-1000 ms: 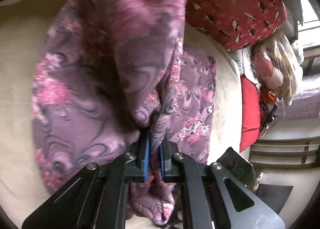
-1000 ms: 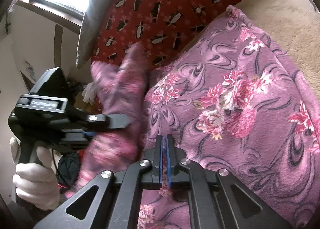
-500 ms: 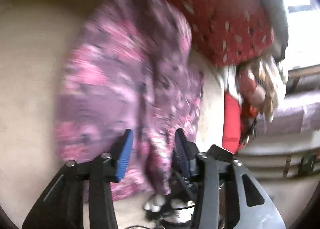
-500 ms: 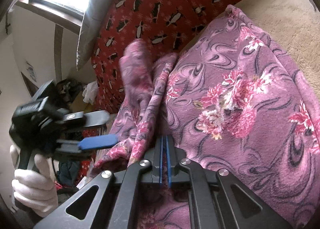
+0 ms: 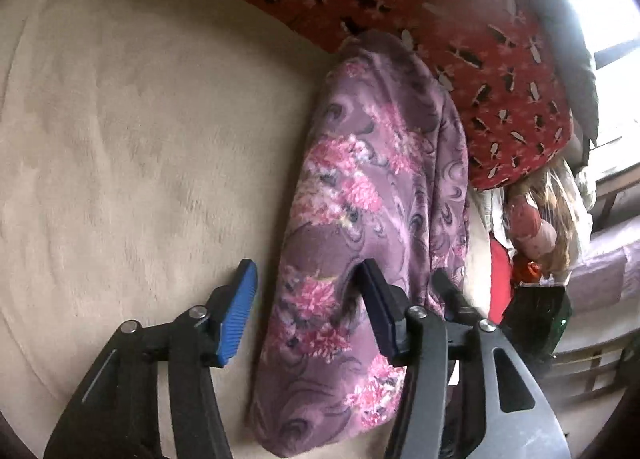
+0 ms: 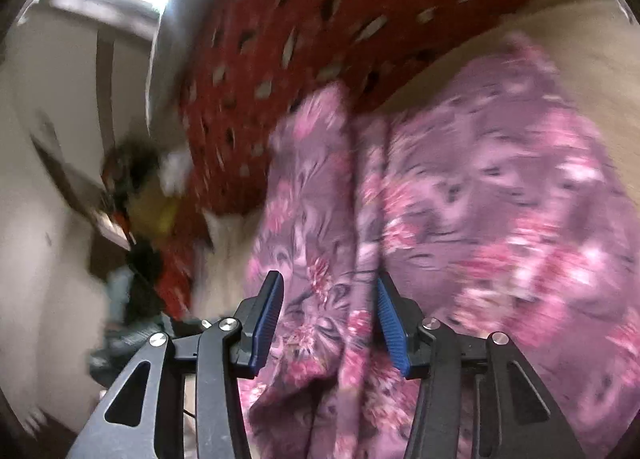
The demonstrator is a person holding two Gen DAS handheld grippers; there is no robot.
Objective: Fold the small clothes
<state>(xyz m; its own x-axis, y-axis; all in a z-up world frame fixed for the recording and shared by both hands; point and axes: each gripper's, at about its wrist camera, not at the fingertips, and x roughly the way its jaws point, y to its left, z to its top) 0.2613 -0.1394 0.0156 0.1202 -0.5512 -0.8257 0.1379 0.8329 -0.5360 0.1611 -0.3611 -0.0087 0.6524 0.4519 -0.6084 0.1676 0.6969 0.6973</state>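
One purple floral garment lies folded; two claws, left and right, both spread.

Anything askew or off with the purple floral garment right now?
Nothing damaged. The purple floral fleece garment lies in a narrow fold on the beige plush blanket, its top edge against the red patterned pillow. Left gripper and right gripper are open.

Right gripper with jaws spread wide over a blurred purple floral garment, red patterned cushion behind, beige bed cover beneath
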